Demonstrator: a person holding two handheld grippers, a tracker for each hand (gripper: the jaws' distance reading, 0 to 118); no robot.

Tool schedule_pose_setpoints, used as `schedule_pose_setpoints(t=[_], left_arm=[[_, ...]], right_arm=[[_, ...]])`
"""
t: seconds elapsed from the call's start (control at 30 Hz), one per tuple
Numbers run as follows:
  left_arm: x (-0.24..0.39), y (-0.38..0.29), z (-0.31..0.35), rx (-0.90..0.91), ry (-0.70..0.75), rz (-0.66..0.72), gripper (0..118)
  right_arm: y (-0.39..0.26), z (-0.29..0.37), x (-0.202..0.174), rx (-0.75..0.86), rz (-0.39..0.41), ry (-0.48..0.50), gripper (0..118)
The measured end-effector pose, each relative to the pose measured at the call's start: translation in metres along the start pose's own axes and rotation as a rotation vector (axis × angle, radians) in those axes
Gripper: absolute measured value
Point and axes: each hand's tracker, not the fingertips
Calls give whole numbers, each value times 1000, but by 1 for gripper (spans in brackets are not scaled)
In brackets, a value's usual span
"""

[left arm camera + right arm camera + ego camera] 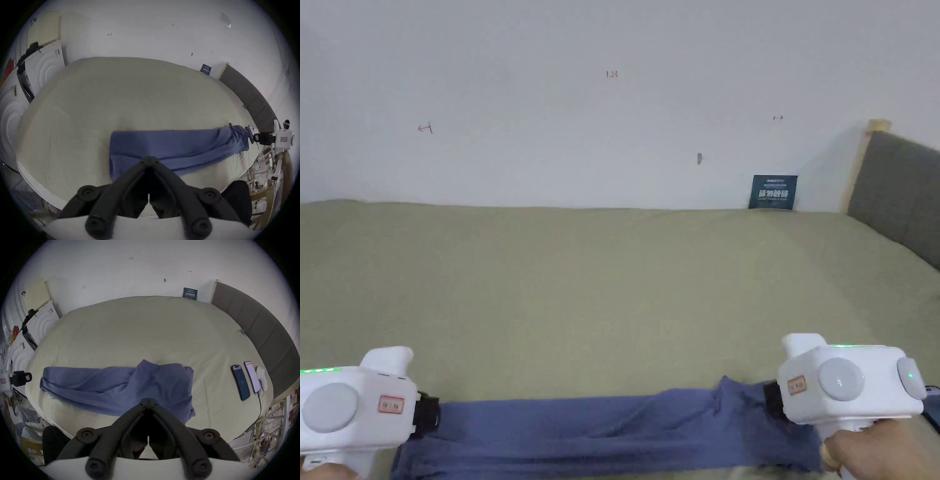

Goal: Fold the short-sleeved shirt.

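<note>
A blue short-sleeved shirt (600, 431) lies stretched into a long narrow band along the near edge of the bed. My left gripper (432, 414) holds its left end; in the left gripper view the jaws (149, 158) meet on the blue cloth (178, 142). At the bunched right end my right gripper (770, 400) grips, and in the right gripper view its jaws (148, 400) close on the cloth (113, 386). The cloth bulges up in a fold near the right gripper. A hand holds each white handle.
The olive bed sheet (612, 281) stretches to the white wall. A grey headboard (900, 187) stands at the right, with a dark card (773, 192) against the wall. Two phones (241, 384) and a white object (262, 378) lie on the bed right of the shirt.
</note>
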Motion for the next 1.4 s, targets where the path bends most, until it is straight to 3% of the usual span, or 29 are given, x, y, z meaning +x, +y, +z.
schedule_pose_setpoints(t=[0.2,0.37,0.53,0.57,0.63,0.67,0.7,0.8,0.9,1.0,1.03,1.07,1.1,1.13,1.17,1.2,1.23,1.27,1.33,1.4], left_arm=[[-53,-9,-1,11,-139,122,0],[-129,0,-25,-15,-318,327,0],[-155,-4,-51,-78,-493,418,1],[-155,-2,-58,-83,-480,410,22],[-152,1,-70,-109,-415,373,106],[-153,0,-80,-149,-449,383,118],[-156,-6,-85,-116,-501,419,118],[-153,-22,-110,-214,-480,525,117],[-155,-26,-108,-58,-564,527,117],[-154,-32,-114,-71,-631,601,113],[-153,-33,-117,-60,-678,630,106],[-151,-35,-124,-68,-745,679,87],[-147,-36,-131,-96,-762,698,62],[-147,-38,-139,-109,-727,684,22],[-142,-38,-144,-135,-593,637,12],[-134,-37,-149,-159,-470,588,12],[-136,-41,-149,-141,-486,603,12],[-133,-44,-141,-73,-595,674,12],[-126,-37,-134,-42,-527,700,12],[-118,-28,-114,-25,-461,565,12]], right_arm=[[-8,0,1,-27,13,35,0],[-13,-5,0,-48,32,36,0],[-13,-14,-6,-75,45,66,0],[-13,-16,-7,-82,46,73,0],[-11,-17,-7,-90,49,87,0],[-10,-17,-7,-92,50,96,0],[-9,-17,-7,-94,51,100,0],[-7,-15,-8,-89,60,102,0],[-6,-16,-7,-91,62,114,0],[-6,-19,-8,-98,58,122,0],[-6,-21,-9,-99,58,123,0],[-6,-23,-11,-99,60,123,0],[-6,-25,-13,-102,63,120,0],[-7,-27,-15,-108,70,116,0],[-8,-28,-17,-111,79,112,0],[-9,-28,-18,-110,83,114,0],[-10,-28,-19,-111,85,120,0],[-11,-27,-18,-112,83,128,0],[-11,-26,-17,-113,85,136,0],[-10,-25,-13,-111,101,128,0]])
